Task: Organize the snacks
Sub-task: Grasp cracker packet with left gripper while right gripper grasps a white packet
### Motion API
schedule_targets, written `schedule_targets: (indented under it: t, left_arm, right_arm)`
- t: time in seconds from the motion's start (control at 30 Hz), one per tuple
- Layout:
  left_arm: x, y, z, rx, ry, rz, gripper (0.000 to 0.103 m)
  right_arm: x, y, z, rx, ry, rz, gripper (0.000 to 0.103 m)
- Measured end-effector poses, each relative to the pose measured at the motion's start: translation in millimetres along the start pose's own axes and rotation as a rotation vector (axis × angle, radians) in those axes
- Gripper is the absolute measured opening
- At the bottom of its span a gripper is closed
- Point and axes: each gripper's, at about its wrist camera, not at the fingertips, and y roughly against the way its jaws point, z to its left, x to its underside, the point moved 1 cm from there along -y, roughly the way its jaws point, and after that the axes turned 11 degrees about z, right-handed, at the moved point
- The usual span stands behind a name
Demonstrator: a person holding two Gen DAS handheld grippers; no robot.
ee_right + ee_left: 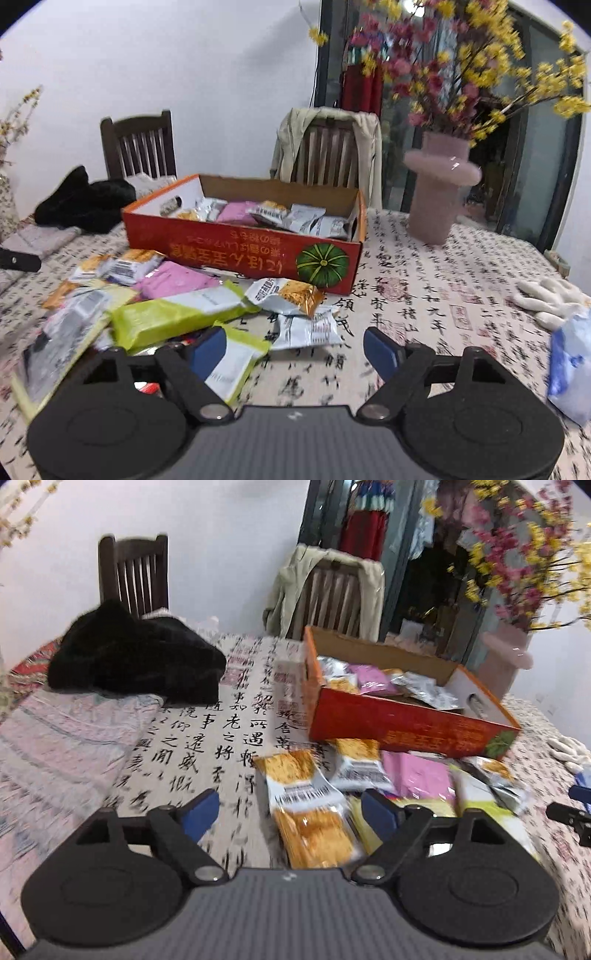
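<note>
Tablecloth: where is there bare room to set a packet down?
Bare tablecloth lies between the red box, pink vase and white gloves, and left of the box toward the black garment. The packet pile fronting the box is crowded.

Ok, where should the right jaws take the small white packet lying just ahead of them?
Grip the white packet by its near crimped edge, coming straight forward and down. It lies flat and loose on the tablecloth, and the right gripper is open in front of it.

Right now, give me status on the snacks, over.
Left gripper open, empty. Right gripper open, empty. Box part filled; loose packets on the table in front. Vase right of box, clear.
</note>
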Motion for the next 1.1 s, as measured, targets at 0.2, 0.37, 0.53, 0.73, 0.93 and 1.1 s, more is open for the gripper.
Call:
schedule_targets:
  t: [0.2,0.37,0.53,0.73,0.93,1.1]
  left_arm:
    - [-32.5,-54.2,-0.3,-0.008,-0.005,0.067,0.085]
    - [-33.6,-79.6,-2.2,-0.053,-0.040,0.029,0.074]
    - [-29.2,-85.7,-3.1,-0.056,-0.073,0.030,0.065]
    - [-22.0,-85.1,-14.8,-0.035,-0.152,0.011,0.049]
    - [-23.2,-85.9,-16.1,-0.030,-0.158,0.006,0.043]
    - [-30.4,-76.8,-12.3,-0.051,-0.124,-0.010,0.041]
  right_arm:
    - [-16.6,-47.7,-11.7,-0.005,-0.044,0.042,0.076]
    - [-18.1,-70.5,-31.7,-0.052,-0.149,0.042,0.070]
    - [-13.7,-78.7,-36.9,-0.076,-0.162,0.050,0.066]
    - [-12.5,-81.5,-32.1,-0.105,-0.146,0.064,0.057]
    - [-11.7,-81.1,-23.2,-0.085,-0.100,0.086,0.054]
    - [-9.9,-79.5,-13.4,-0.082,-0.044,0.097,0.050]
